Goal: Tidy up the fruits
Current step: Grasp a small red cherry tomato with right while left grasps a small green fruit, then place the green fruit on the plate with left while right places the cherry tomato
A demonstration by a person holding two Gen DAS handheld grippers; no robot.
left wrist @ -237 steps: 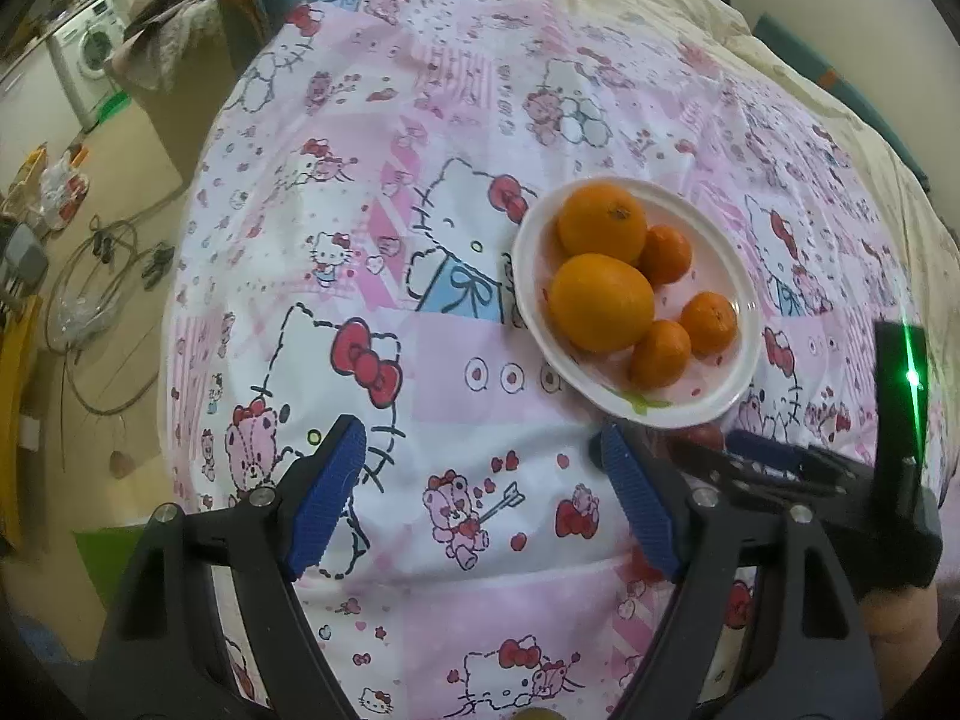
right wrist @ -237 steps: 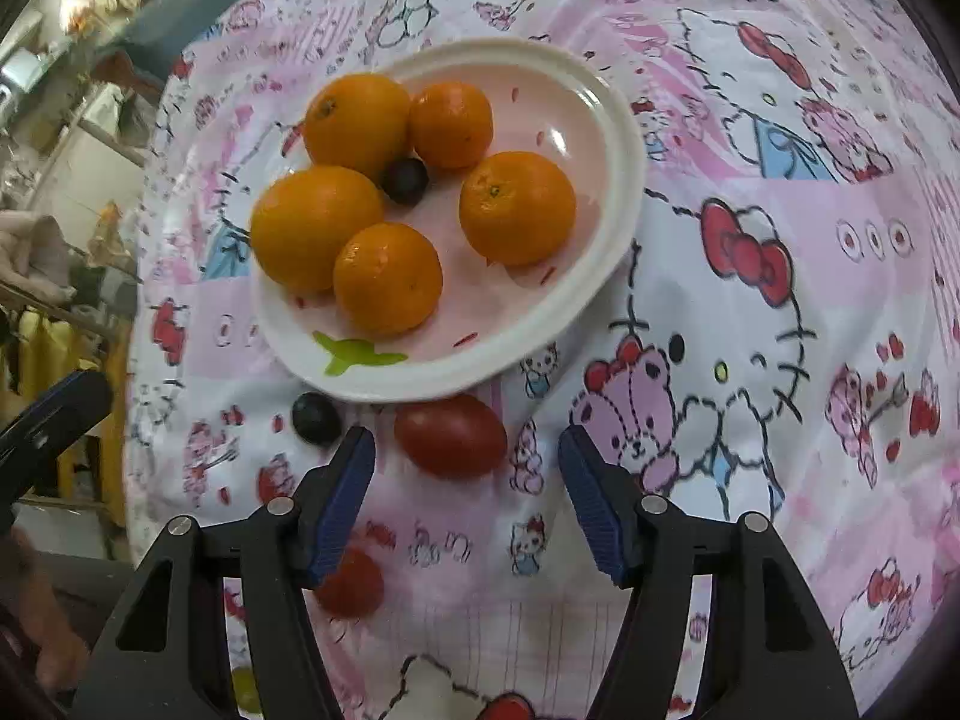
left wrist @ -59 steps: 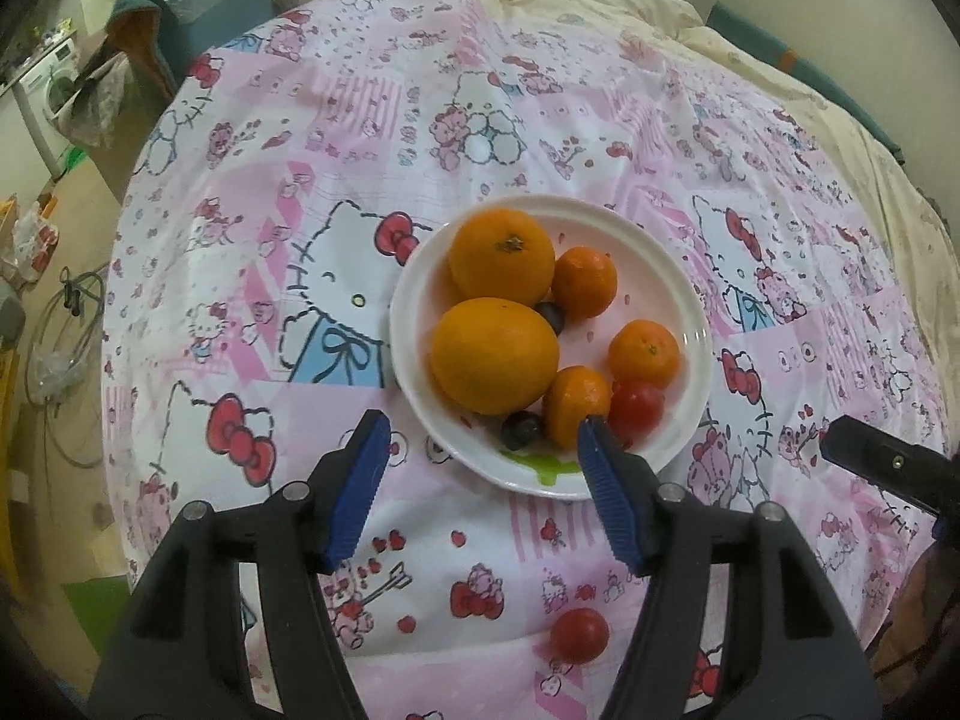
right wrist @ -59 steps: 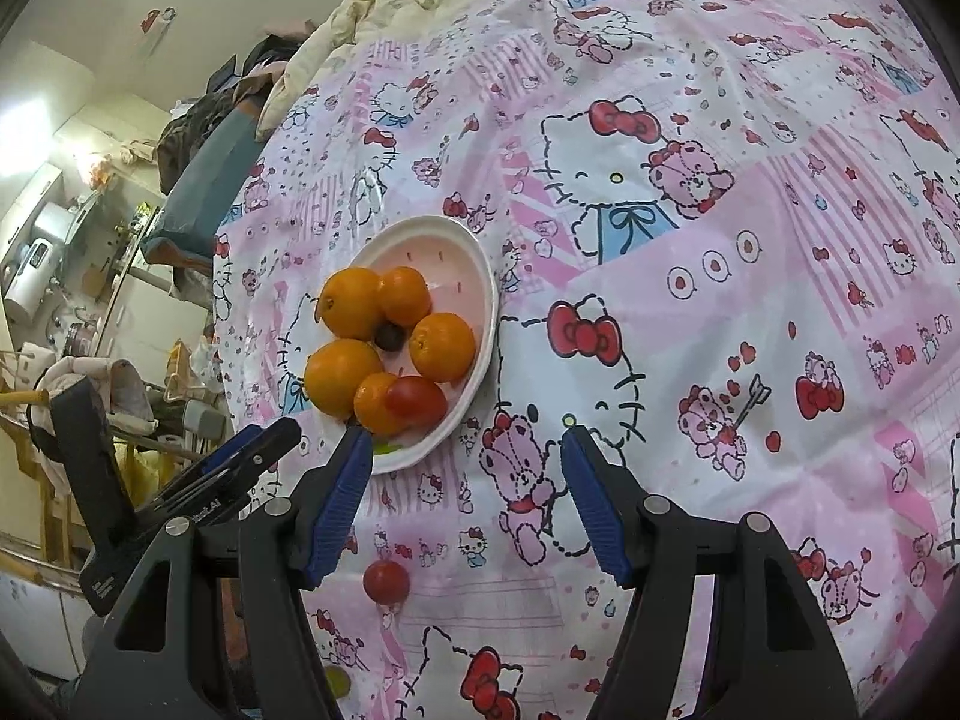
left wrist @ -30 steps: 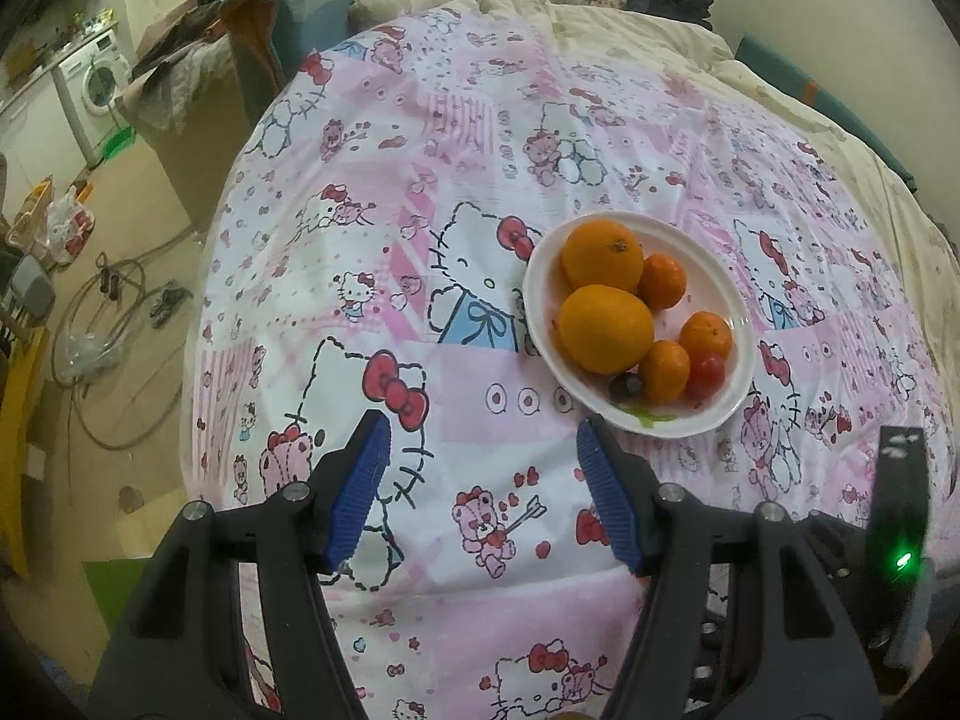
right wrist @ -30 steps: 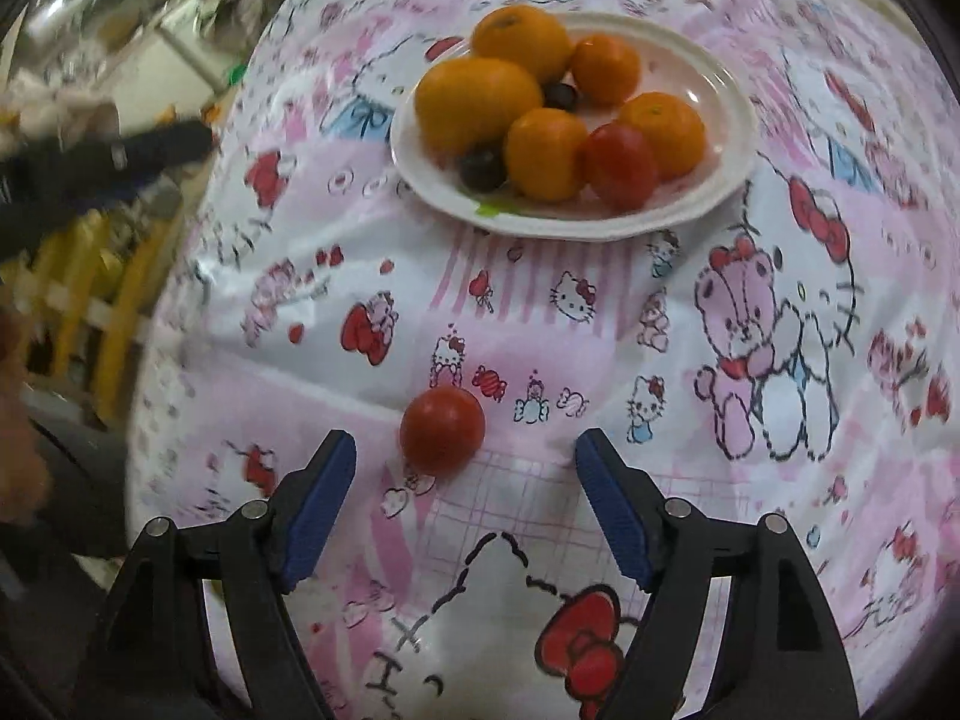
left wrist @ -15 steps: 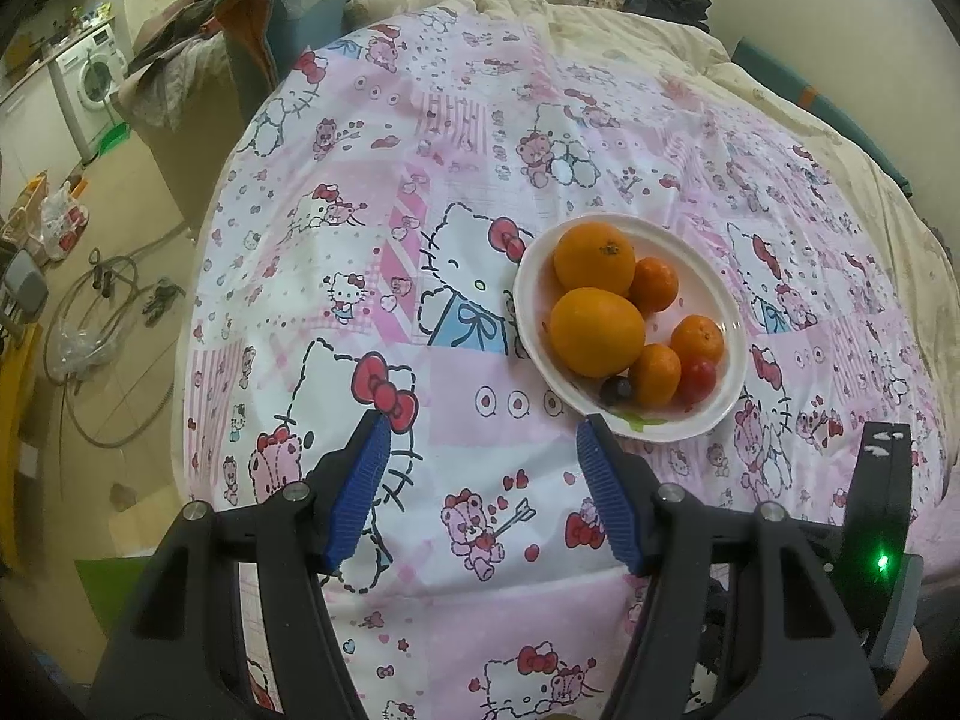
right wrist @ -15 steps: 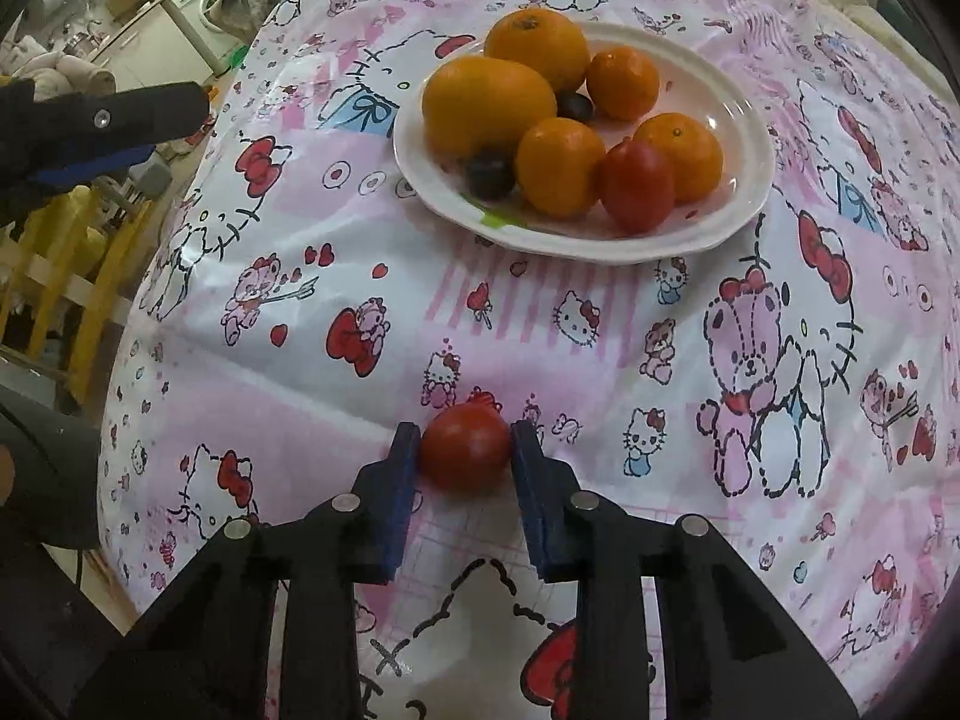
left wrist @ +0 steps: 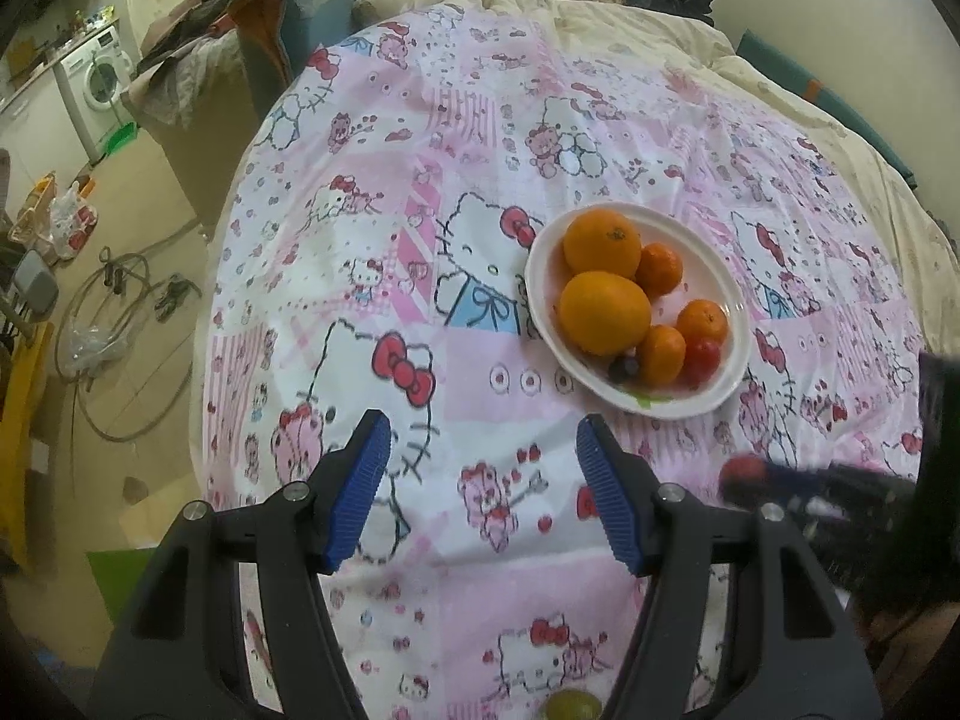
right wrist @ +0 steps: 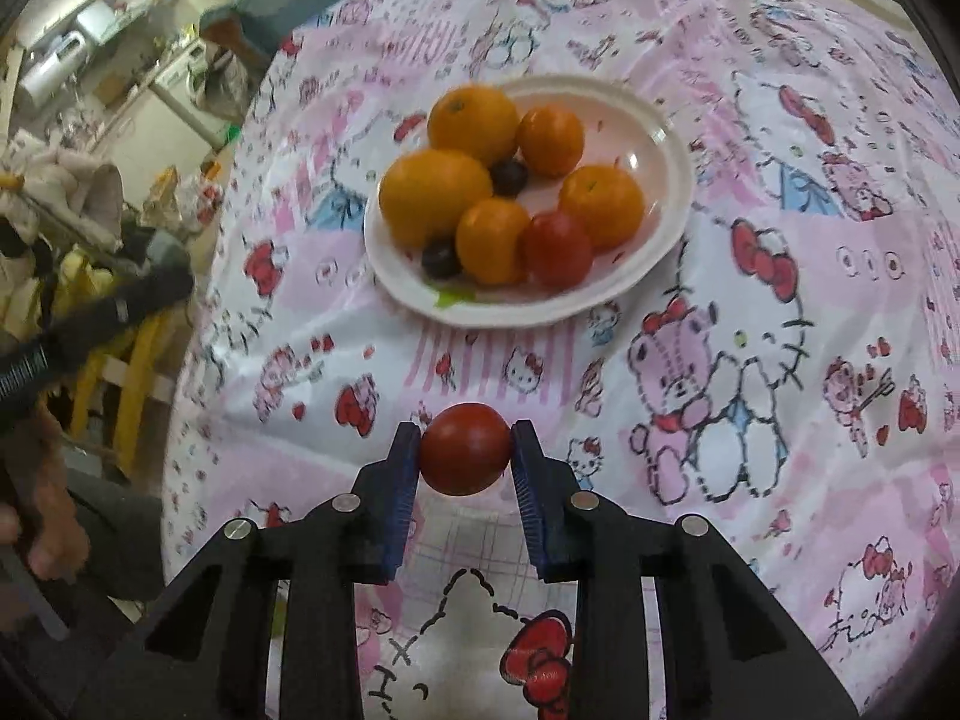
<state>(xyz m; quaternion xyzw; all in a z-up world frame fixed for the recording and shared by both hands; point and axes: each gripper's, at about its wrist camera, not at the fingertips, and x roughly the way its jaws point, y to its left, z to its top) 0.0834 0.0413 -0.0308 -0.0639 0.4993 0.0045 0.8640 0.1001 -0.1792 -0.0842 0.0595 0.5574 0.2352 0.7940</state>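
— What can't you make out from where you are?

— In my left wrist view my right gripper (left wrist: pixel 798 483) is a dark smear at the right edge, with only a red blur at its tip. A pale green round thing (left wrist: pixel 570 707) is cut off by the bottom edge; I can't tell what it is. In the right wrist view the plate (right wrist: pixel 660 138) and its fruit are softened by blur, and a hand (right wrist: pixel 45 516) at the far left is barely readable.

— And your claws?

— My right gripper (right wrist: pixel 465 450) has just been closing, and its ribbed blue pads now pinch a smooth, glossy red tomato (right wrist: pixel 465 449), held above the bedsheet (right wrist: pixel 750 360), near the plate's closest rim. My left gripper (left wrist: pixel 480 492) stands spread, nothing between its ridged blue pads, well to the side of the plate (left wrist: pixel 735 306).

— What's on the plate?

— It's a white, shallow oval with a green leaf mark. On it sit two big dimpled oranges (right wrist: pixel 441 195), three smaller tangerines (right wrist: pixel 600 204), another red tomato (right wrist: pixel 555 249) and two small dark round fruits (right wrist: pixel 441 258), all crowded and touching. The sheet is thin pink-and-white cloth printed with cartoon cats and bears, lying slightly wrinkled.
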